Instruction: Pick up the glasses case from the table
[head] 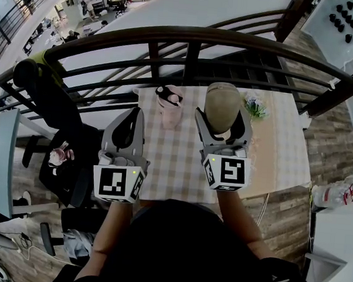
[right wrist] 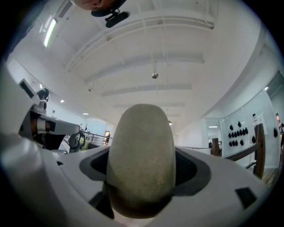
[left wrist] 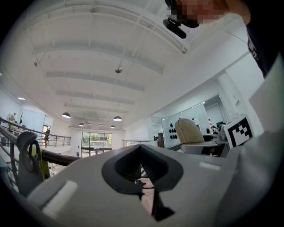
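The glasses case (head: 221, 104) is an olive-beige oval, lifted above the table (head: 174, 162) and standing on end between the fingers of my right gripper (head: 223, 118). In the right gripper view the case (right wrist: 142, 155) fills the middle, with the right gripper (right wrist: 142, 186) shut on its lower half and tilted up at the ceiling. My left gripper (head: 131, 120) hovers over the table's left edge, shut, with nothing held. In the left gripper view the left gripper (left wrist: 142, 170) has its jaws together, and the case (left wrist: 188, 131) shows off to the right.
A pink object (head: 169, 103) with a black top stands at the table's far side, and a small plant (head: 255, 106) at the far right. A dark curved railing (head: 191, 40) runs behind the table. An office chair (head: 64, 158) stands to the left.
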### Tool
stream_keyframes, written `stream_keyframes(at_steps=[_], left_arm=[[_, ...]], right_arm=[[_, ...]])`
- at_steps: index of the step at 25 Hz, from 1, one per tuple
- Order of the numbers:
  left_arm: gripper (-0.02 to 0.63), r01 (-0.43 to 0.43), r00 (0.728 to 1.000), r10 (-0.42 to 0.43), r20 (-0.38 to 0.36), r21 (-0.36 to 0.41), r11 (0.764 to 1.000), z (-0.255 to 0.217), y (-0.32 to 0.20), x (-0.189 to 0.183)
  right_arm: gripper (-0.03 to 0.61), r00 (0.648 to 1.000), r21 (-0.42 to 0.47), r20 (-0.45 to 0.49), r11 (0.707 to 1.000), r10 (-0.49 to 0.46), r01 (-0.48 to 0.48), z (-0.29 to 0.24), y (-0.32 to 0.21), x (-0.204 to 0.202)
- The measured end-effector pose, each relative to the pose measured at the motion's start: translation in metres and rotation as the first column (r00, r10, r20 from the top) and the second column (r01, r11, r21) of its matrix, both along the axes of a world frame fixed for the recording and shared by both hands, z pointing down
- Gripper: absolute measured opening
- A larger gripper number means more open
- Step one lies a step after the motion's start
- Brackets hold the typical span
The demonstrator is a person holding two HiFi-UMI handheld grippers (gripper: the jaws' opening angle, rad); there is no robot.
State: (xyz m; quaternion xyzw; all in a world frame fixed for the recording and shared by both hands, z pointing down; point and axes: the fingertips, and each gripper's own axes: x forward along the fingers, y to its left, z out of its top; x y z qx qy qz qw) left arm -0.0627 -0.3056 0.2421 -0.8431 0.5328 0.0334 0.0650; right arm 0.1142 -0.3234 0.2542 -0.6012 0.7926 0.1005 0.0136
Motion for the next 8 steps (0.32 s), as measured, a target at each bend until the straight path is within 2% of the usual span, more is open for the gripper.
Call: stream_keyframes(at_steps=[8], left_arm=[[0.011,0.003,1.0,-0.003,0.001,-0.001,1.0,0.0,-0.0012,0.0002]], right_arm=[[0.377,1.0,-0.001,0.0,1.0,-0.003,0.003,0.0002,-0.0019,0.0001]])
